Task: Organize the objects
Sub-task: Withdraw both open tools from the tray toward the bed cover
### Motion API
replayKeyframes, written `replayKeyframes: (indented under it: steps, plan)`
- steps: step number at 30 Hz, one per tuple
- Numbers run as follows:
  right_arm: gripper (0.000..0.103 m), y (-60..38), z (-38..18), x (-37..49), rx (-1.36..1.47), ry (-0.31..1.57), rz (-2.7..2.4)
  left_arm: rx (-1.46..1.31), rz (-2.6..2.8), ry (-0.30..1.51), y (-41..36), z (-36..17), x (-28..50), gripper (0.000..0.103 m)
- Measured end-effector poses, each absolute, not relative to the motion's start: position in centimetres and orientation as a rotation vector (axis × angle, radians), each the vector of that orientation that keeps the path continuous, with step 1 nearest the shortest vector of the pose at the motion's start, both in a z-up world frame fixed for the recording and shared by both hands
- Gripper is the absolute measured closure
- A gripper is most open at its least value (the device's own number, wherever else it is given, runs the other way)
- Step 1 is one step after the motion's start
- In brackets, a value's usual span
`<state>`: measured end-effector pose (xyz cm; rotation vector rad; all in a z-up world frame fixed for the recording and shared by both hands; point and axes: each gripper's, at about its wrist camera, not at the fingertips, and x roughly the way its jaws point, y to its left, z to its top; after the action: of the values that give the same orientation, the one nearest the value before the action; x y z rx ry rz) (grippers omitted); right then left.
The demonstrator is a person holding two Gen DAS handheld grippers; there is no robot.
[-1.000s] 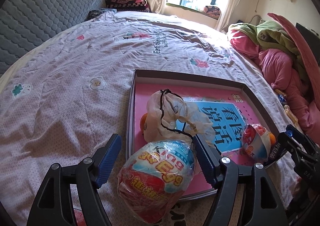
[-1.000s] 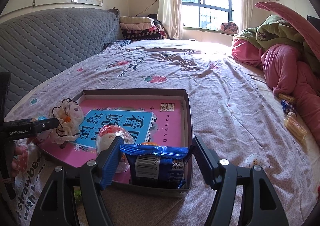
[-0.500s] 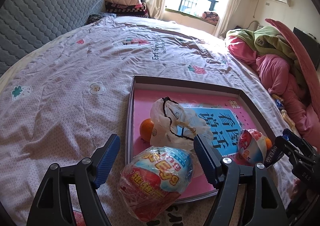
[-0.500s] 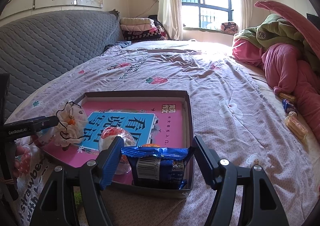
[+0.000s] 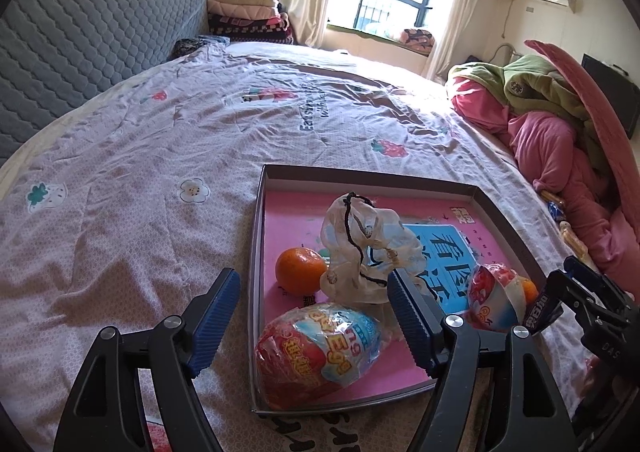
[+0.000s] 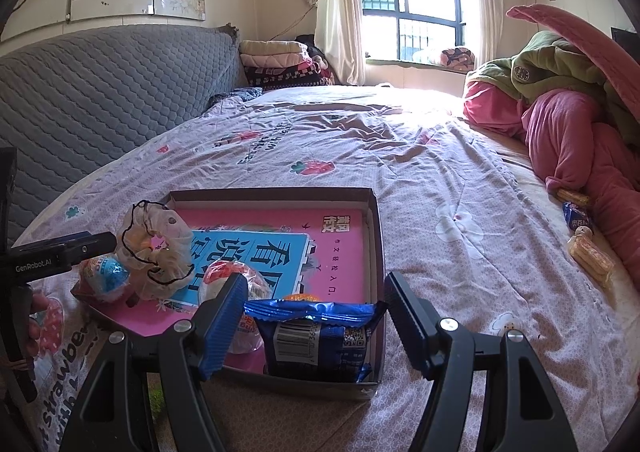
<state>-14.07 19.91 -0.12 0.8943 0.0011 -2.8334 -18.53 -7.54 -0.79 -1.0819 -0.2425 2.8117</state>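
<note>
**Egg down in the tray, packet pinched at the edge**

Spreads the left gripper (image 5: 312, 278) wide above the near corner of the shallow cardboard tray (image 5: 256, 252), both blue pads clear of everything. Leaves the large foil-wrapped egg (image 5: 320, 348) lying on its side between those pads, untouched, on the pink floor of the tray right against the near wall. Finds an orange (image 5: 298, 270) just behind the egg, touching a crumpled translucent drawstring pouch (image 5: 368, 244) that sits partly on the blue printed panel in the middle.

Pinches the blue snack packet (image 6: 316, 336) by its two ends with the right gripper (image 6: 315, 279), barcode side towards the camera, upright inside the tray's near right corner. Cannot tell whether the packet's bottom edge rests on the tray floor. Shows a smaller foil-wrapped egg (image 5: 492, 304) just beside the packet, and a second orange fruit (image 6: 300, 297) peeking up behind the packet's top seam.

Sets the tray on a pale floral bedspread (image 5: 120, 212), near the bed's front edge. Reveals a heap of pink and green blankets (image 5: 560, 156) well off to the right, with two biscuit packs (image 6: 590, 252) and a small blue wrapper (image 6: 576, 214) on the bed just beside the heap, apart from the tray.
</note>
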Motion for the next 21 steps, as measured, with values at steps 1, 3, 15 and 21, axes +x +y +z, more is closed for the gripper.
replayKeyframes:
  steps: [1,3,15,21]
  plan:
    - [0.033,19.9,-0.1,-14.0,0.89,0.001,-2.833,-1.078,2.815,-0.243,-7.6,-0.7,-18.4,0.026]
    - [0.033,19.9,0.1,-14.0,0.883,-0.001,-2.835,-1.07,2.819,-0.24,-7.6,-0.5,-18.3,0.026]
    - [0.027,19.6,1.8,-13.2,0.805,0.008,-2.84,-0.985,2.859,-0.211,-6.9,2.4,-16.4,0.026]
    - [0.027,19.3,2.8,-12.5,0.76,0.026,-2.834,-0.975,2.888,-0.208,-6.3,3.1,-14.6,0.026]
